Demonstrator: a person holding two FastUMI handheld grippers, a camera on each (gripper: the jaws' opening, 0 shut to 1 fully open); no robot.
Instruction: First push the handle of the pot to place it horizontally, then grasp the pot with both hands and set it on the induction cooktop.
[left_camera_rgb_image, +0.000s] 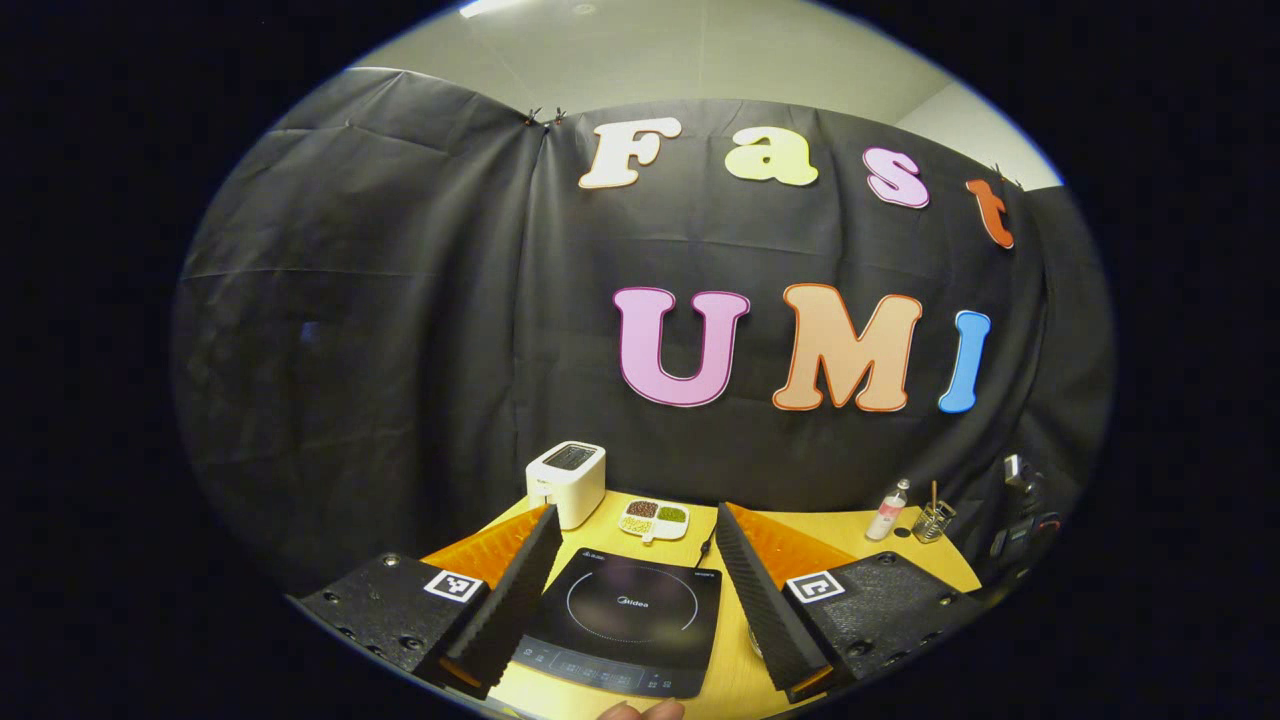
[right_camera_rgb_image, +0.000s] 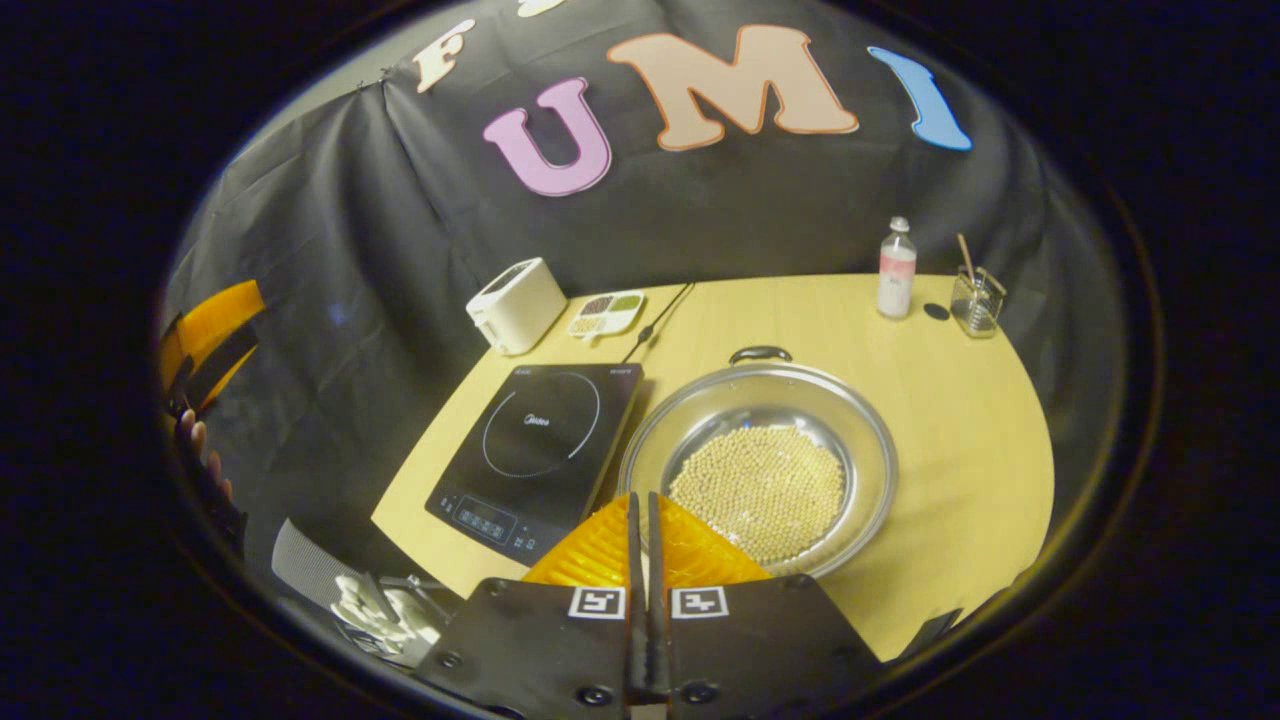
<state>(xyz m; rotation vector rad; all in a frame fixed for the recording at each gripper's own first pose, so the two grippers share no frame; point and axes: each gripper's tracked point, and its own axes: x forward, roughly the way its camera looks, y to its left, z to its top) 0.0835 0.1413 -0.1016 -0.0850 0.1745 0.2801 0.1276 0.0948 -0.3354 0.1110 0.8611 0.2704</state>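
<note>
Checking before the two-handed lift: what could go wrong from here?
1. The pot holds loose beans; tilting during the lift could spill them.
2. The pot sits close beside the induction cooktop, so pushing the handle may knock it against the cooktop.
3. The right gripper is shut above the near rim and must open before gripping; the left gripper is open over the cooktop.

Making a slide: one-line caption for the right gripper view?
Shut right gripper poised over the bean-filled pot beside the induction cooktop.
</note>
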